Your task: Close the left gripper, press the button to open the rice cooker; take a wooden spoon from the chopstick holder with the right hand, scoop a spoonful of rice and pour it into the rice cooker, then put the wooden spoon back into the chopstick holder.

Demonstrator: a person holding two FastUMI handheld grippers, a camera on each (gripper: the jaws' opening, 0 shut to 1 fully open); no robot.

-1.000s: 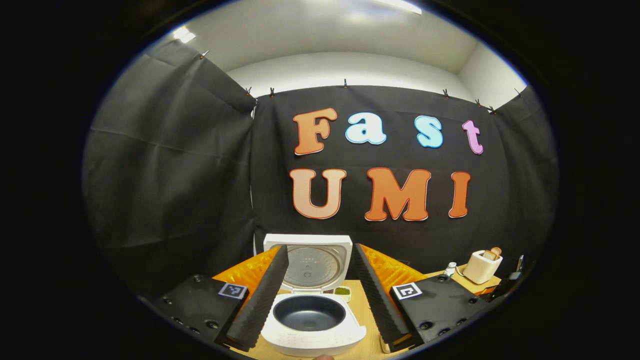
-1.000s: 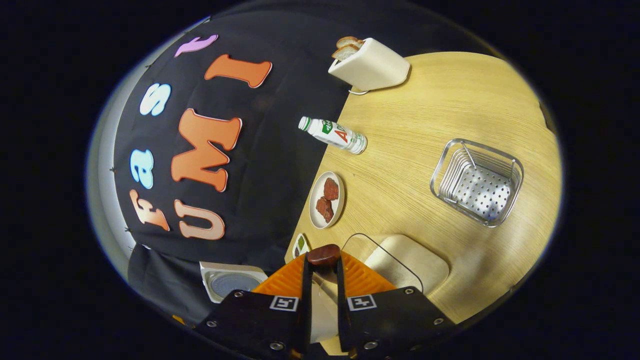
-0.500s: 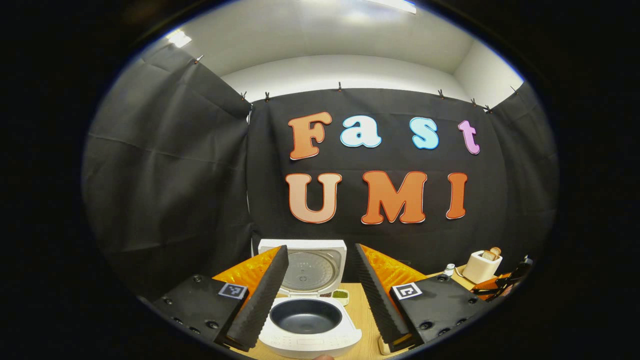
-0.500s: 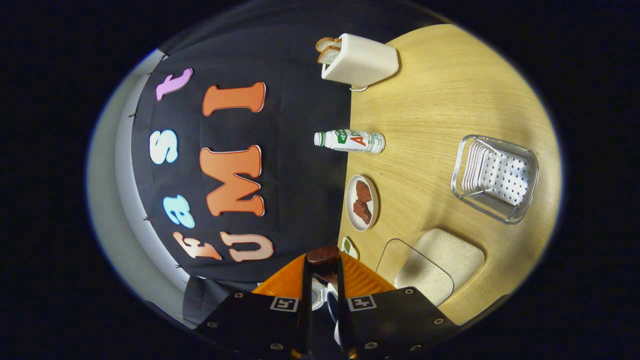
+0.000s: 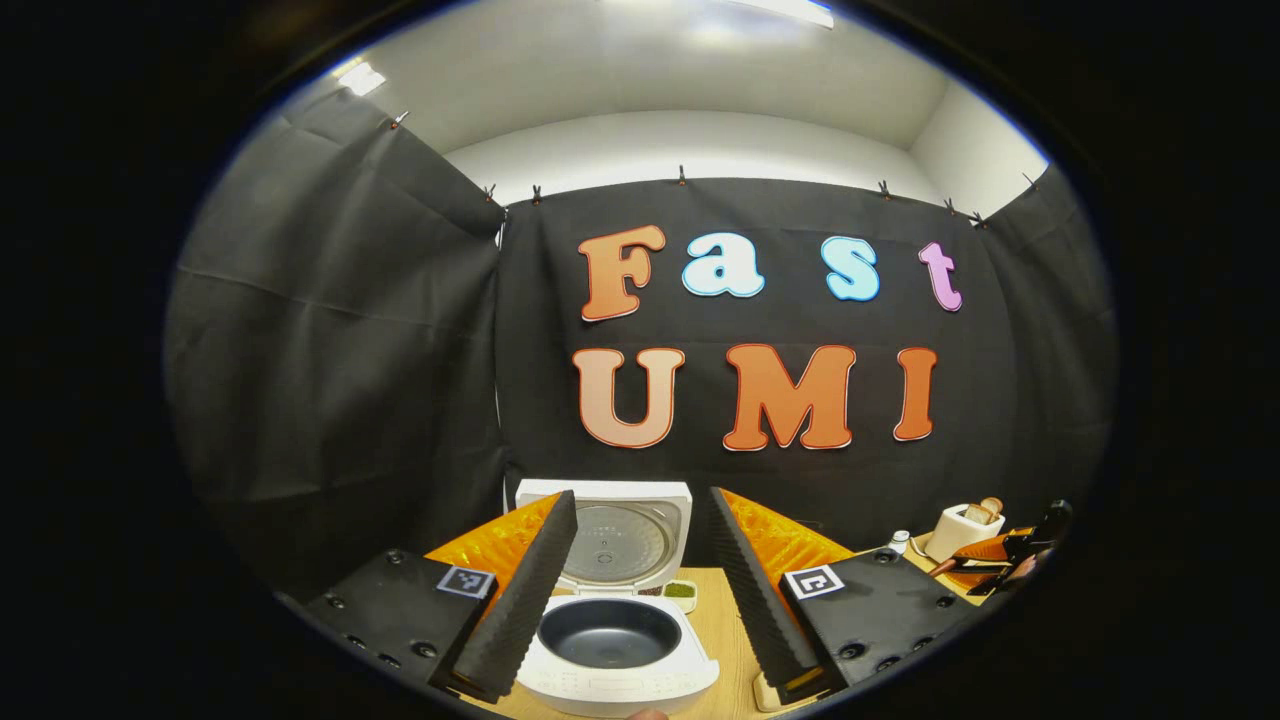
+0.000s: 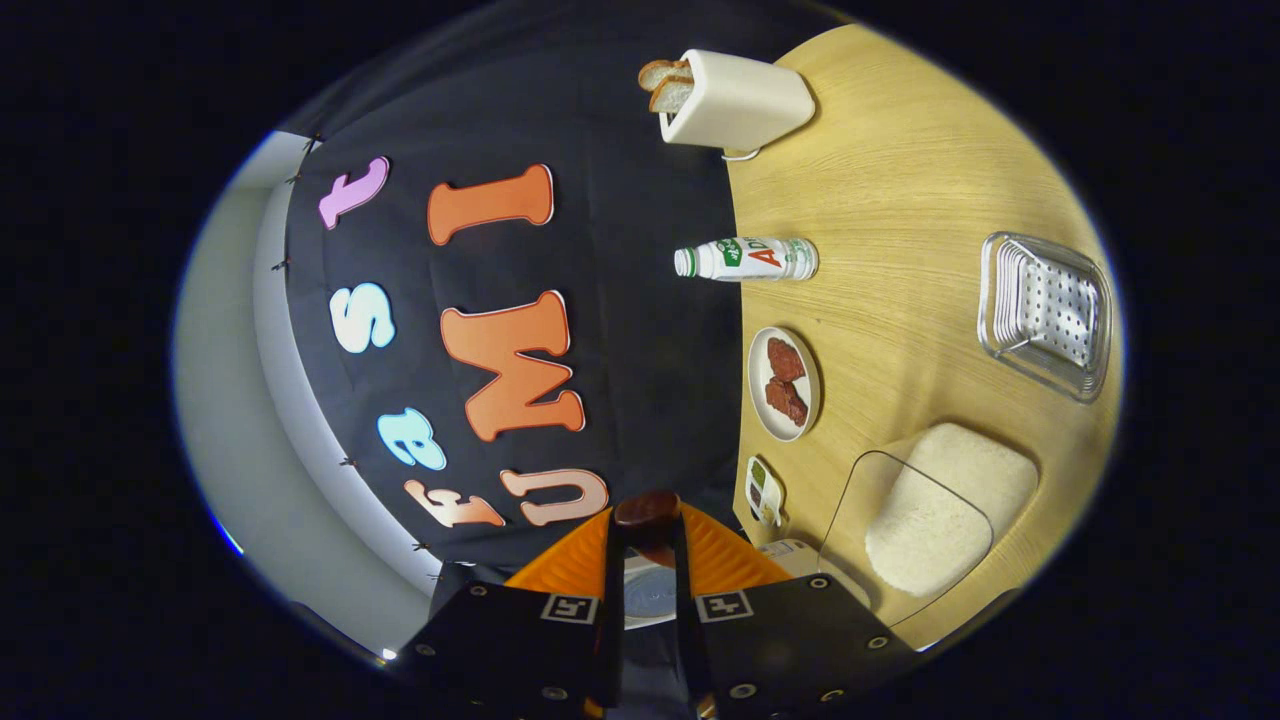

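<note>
Left gripper view faces wall, level; right gripper view rolled sideways; both catch the toaster (image 5: pixel 962 530) (image 6: pixel 735 100).

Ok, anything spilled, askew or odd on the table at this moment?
Nothing stands out. The rice cooker stands open, its pot empty. The toaster, bottle, plate of meat and rice container sit on the table with nothing spilled. The right gripper is shut on the wooden spoon.
</note>
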